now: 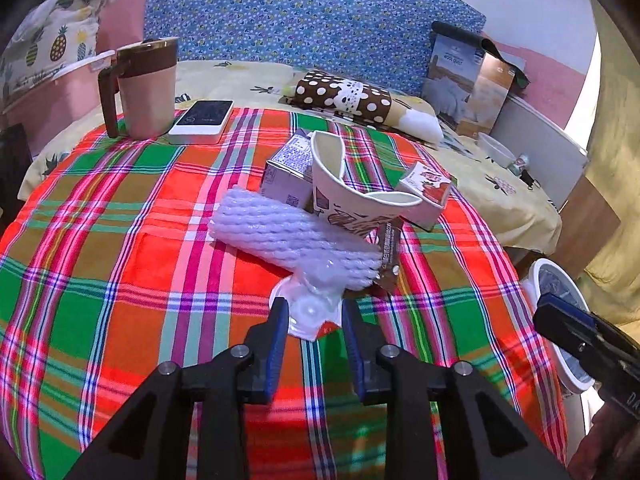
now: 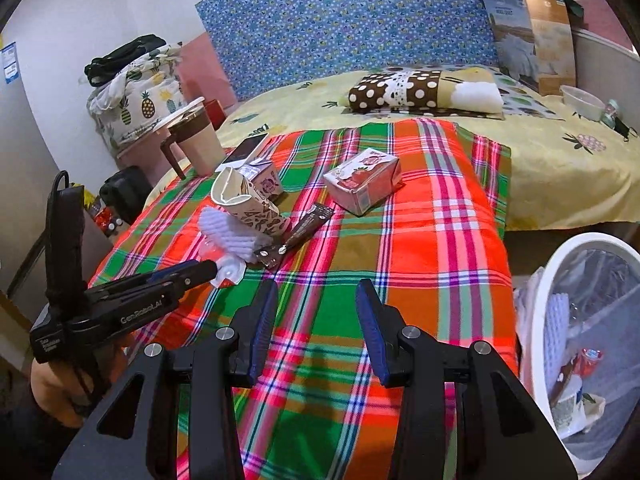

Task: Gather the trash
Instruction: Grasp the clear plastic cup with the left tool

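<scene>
Trash lies on the plaid cloth [image 1: 120, 264]: a white plastic lid [image 1: 310, 314], a white foam net [image 1: 288, 236], a crushed paper cup [image 1: 348, 196], a brown wrapper [image 1: 389, 256], a purple-print milk carton [image 1: 290, 168] and a red-print carton [image 1: 426, 192]. My left gripper [image 1: 315, 314] is open with its fingers either side of the lid. My right gripper [image 2: 316, 300] is open and empty above bare cloth [image 2: 420, 240]. The right wrist view shows the left gripper [image 2: 212, 270] at the lid [image 2: 230, 270], plus the foam net [image 2: 230, 236], cup [image 2: 248, 204], wrapper [image 2: 306, 226] and red-print carton [image 2: 362, 180].
A white bin [image 2: 538, 320] with a clear liner holds trash to the right of the table; it also shows in the left wrist view [image 1: 560, 320]. A brown mug [image 1: 146, 86] and a phone [image 1: 202, 120] sit at the cloth's far left. A bed with a polka-dot pillow [image 1: 344, 96] lies behind.
</scene>
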`<state>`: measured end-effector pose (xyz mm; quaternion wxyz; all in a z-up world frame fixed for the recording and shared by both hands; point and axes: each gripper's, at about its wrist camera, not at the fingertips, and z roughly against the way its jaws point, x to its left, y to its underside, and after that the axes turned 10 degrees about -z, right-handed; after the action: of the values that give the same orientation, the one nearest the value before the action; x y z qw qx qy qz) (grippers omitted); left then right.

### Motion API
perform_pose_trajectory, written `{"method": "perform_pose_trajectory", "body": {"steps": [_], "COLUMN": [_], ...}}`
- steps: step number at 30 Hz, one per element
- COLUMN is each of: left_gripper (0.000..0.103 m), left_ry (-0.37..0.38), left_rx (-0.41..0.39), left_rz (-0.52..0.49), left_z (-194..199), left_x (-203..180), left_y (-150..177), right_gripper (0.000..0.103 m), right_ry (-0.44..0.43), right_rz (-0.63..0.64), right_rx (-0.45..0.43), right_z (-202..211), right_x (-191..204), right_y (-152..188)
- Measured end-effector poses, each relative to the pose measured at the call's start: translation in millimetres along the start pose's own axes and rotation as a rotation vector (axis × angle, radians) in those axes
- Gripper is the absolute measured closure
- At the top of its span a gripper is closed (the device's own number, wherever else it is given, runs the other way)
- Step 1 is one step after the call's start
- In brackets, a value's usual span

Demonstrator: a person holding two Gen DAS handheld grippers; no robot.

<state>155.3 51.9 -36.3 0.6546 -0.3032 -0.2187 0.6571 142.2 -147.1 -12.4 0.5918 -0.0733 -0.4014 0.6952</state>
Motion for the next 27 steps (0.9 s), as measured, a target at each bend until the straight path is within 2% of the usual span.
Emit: {"method": "perform_pose_trajectory", "body": {"steps": [9, 14, 16, 17, 24, 26, 27], "left_gripper": [0.075, 0.075, 0.059, 0.058, 0.059, 0.067, 0.068], "left_ry": [0.002, 0.019, 0.019, 0.016, 0.007, 0.019, 0.023], "left_rx": [0.0, -0.018, -0.031, -0.032, -0.002, 0.005, 0.008], "left_rz": [-0.003, -0.008, -0.028, -0.029, 0.01, 0.031, 0.037], "left_z": [-13, -5, -4, -6, -20, -23, -24], "left_x": [2, 0, -3, -3, 8, 13, 15], "left_y": [-12, -13, -15, -16, -18, -17, -17], "right_gripper": [0.06, 0.06, 0.06, 0.06, 0.06, 0.06, 0.06], "right_ry": [-0.01, -0.006, -0.004, -0.003, 0.003, 0.002, 0.003], "right_rz": [-0.004, -0.007, -0.014, -0.016, -0.018, -0.016, -0.014], "right_rx": [0.029, 0.038, 0.039, 0.039, 0.047, 0.052, 0.054], "right_z": [-18, -21, -22, -22, -27, -30, -31], "right_x": [6, 6, 5, 4, 5, 5, 6], "right_y": [-6, -7, -8, -8, -10, -11, -11]}}
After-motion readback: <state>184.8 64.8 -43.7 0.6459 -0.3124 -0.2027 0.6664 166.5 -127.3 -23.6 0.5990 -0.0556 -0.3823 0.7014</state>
